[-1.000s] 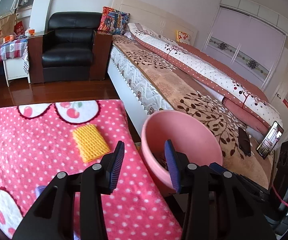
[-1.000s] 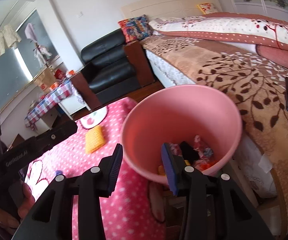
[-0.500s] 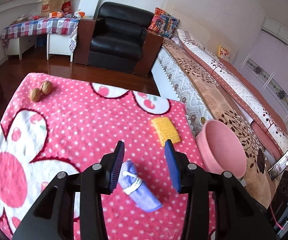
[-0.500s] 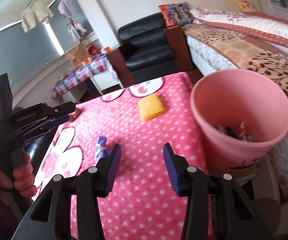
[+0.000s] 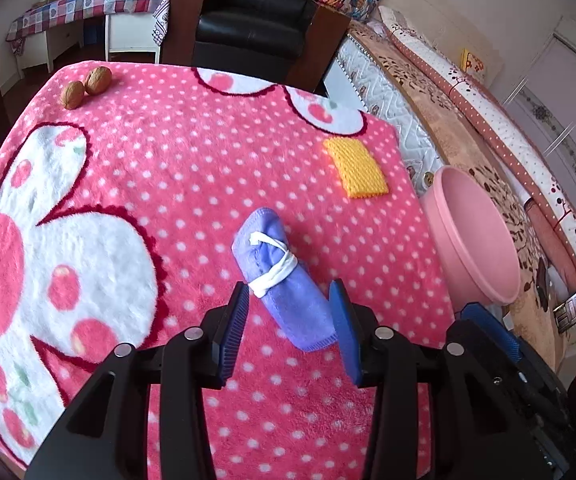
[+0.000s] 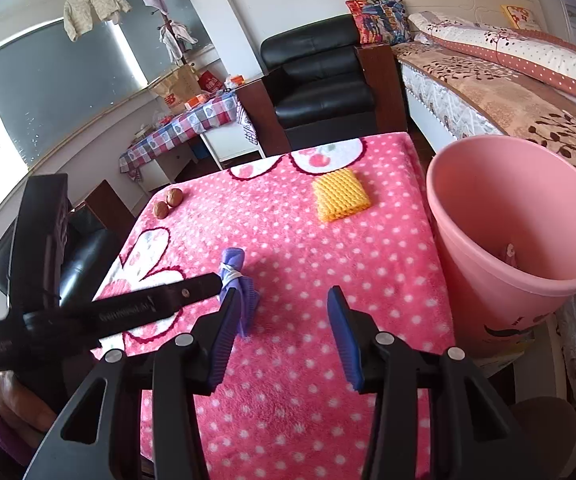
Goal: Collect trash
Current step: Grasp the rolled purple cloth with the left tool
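Centrally, the left gripper point(image 5: 291, 322) is angled down over the pink blanket point(image 5: 175, 168), its blue-padded fingers point(image 5: 235, 322) spread wide on either side of the near end of a purple cloth roll point(image 5: 283, 280). No pad clearly touches the roll. The roll, tied round its middle with a white band, lies on the blanket slightly right of centre, with its far end pointing away and to the left. In the right wrist view the left gripper point(image 6: 223, 286) reaches in from the left as a long black bar, its tip at the roll point(image 6: 233, 270); the hand point(image 6: 11, 400) gripping its handle shows at lower left with a purple sleeve.

The right gripper point(image 6: 279, 326) is held level above the near part of the blanket point(image 6: 288, 248), its fingers point(image 6: 342, 330) parted with nothing between them. The roll sits just left of its left finger.

A pink bin point(image 6: 516, 240) stands off the right edge of the blanket, beside the bed point(image 6: 508, 80); some trash is dimly visible low inside it. A yellow sponge point(image 5: 356, 168) lies on the far right of the blanket, near the bin point(image 5: 476, 236). Two walnuts point(image 5: 85, 86), touching each other, rest at the far left corner. A black armchair point(image 5: 255, 12) stands beyond the far edge.
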A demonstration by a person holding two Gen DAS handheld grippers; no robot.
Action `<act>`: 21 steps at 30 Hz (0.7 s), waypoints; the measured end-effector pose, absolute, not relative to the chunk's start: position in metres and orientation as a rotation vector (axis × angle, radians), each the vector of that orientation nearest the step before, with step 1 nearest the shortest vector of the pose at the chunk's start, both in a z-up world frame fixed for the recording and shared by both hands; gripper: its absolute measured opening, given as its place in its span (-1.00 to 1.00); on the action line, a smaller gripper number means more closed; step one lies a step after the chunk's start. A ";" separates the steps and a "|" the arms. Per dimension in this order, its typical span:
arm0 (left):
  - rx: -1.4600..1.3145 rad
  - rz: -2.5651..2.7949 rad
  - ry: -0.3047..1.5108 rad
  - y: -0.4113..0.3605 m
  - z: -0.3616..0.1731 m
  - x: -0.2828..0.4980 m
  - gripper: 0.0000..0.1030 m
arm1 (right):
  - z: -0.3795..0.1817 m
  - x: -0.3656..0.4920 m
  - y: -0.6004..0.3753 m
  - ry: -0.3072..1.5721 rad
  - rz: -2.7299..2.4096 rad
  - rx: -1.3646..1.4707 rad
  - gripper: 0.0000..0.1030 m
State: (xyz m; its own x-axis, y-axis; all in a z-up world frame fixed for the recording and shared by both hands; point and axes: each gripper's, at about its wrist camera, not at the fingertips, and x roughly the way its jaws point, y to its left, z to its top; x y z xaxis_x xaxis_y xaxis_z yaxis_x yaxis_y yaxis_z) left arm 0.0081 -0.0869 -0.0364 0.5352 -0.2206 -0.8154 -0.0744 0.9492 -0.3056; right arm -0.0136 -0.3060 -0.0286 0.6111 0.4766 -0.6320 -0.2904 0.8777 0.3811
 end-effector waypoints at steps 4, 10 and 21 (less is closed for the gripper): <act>-0.317 -0.051 1.029 -0.094 -0.046 0.015 -0.18 | -0.032 -0.014 -0.310 0.800 0.440 0.260 -0.13; -0.302 -0.040 1.024 -0.098 -0.049 0.022 -0.20 | -0.033 -0.010 -0.312 0.806 0.440 0.263 -0.13; -0.290 -0.049 0.899 -0.066 -0.027 0.021 -1.00 | -0.032 0.016 -0.306 0.813 0.432 0.260 -0.13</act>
